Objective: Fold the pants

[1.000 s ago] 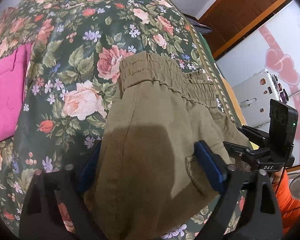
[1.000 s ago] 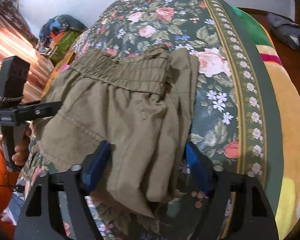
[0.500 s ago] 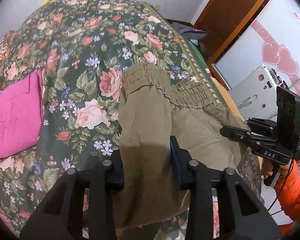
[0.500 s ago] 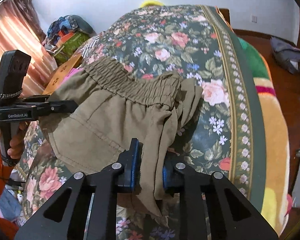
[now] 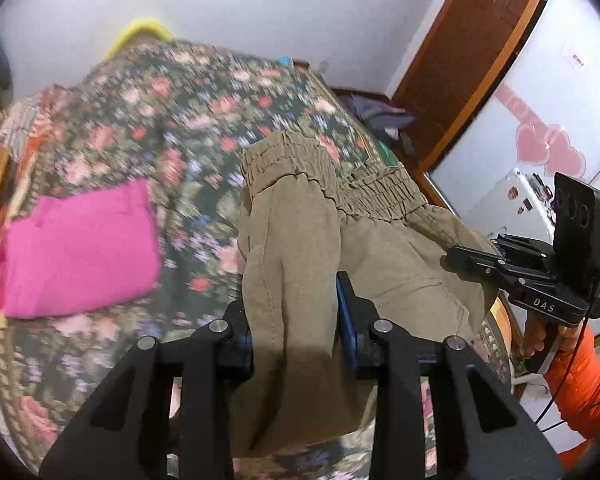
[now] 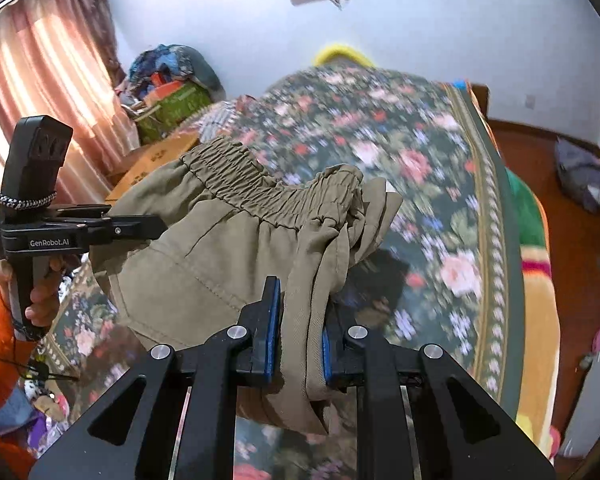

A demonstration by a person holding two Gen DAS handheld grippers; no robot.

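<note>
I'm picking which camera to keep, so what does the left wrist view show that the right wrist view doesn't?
Only the left wrist view shows the folded pink cloth, the wooden door and the heart-decorated white panel. Only the right wrist view shows the curtains, the clutter pile and the cardboard box. Both show the olive pants pinched by the left tool and right tool above the floral bedspread.

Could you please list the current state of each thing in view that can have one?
Olive-green elastic-waist pants: bunched, gripped at both sides, partly lifted off the floral bedspread.
Left gripper: shut on the pants.
Right gripper: shut on the pants; it has just been closing.
Pink folded garment: folded, lying flat on the bedspread.
</note>
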